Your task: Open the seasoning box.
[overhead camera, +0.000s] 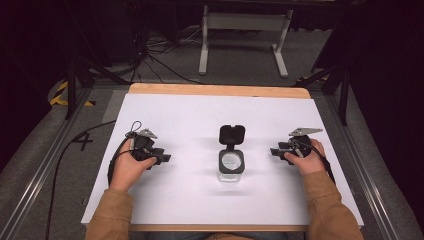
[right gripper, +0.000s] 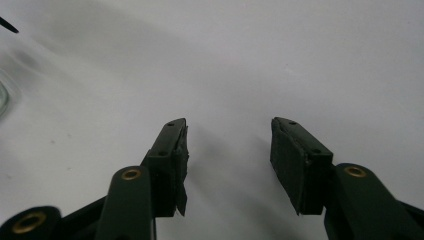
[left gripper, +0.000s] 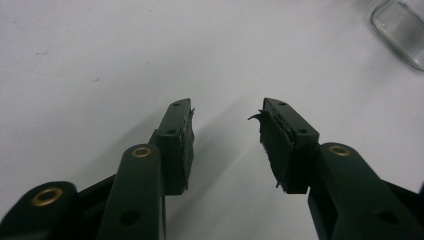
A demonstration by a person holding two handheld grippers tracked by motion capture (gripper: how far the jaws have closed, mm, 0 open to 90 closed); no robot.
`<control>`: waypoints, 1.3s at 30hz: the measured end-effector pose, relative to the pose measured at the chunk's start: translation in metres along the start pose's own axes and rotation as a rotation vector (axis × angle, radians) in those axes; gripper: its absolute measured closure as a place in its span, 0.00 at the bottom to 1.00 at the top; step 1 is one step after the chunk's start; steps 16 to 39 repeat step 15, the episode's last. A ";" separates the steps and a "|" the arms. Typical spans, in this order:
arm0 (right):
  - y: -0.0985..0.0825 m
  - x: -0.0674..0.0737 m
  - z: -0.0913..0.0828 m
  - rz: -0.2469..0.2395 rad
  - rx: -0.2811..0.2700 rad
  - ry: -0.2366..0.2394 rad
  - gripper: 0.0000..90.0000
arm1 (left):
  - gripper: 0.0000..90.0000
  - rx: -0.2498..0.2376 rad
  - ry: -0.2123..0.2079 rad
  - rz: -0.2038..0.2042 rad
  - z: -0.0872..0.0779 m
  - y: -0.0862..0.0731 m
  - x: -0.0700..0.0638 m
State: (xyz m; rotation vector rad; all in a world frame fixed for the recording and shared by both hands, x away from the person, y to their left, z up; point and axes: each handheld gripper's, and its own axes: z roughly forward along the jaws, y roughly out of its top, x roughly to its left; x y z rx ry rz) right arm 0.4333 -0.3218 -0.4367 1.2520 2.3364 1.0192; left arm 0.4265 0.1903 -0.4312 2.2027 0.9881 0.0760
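A clear glass jar [overhead camera: 231, 166] with a black hinged lid [overhead camera: 232, 135] flipped open behind it stands in the middle of the white table [overhead camera: 200, 115]. My left gripper [overhead camera: 166, 158] rests low on the table to the jar's left, pointing toward it, jaws open with nothing between them. In the left gripper view, my left gripper [left gripper: 226, 132] looks over bare white surface, and the jar's glass edge [left gripper: 400, 27] shows at the top right corner. My right gripper [overhead camera: 274, 150] sits to the jar's right, pointing at it, jaws open and empty. The right gripper view has my right gripper [right gripper: 229, 150] over bare white table.
The white sheet covers a wooden tabletop whose far edge [overhead camera: 215, 90] shows as a tan strip. Cables [overhead camera: 80, 135] trail off the left side. Metal rails [overhead camera: 45, 165] run along both sides, and a white stand [overhead camera: 245, 30] is on the floor beyond.
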 end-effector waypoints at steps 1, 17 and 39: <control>0.000 0.001 0.001 -0.015 -0.008 -0.007 0.54 | 0.63 0.004 0.011 -0.005 0.002 0.000 -0.001; -0.003 0.005 0.001 -0.046 -0.043 -0.019 0.52 | 0.60 0.036 0.027 0.040 0.010 0.004 -0.007; -0.003 0.005 0.001 -0.046 -0.043 -0.019 0.52 | 0.60 0.036 0.027 0.040 0.010 0.004 -0.007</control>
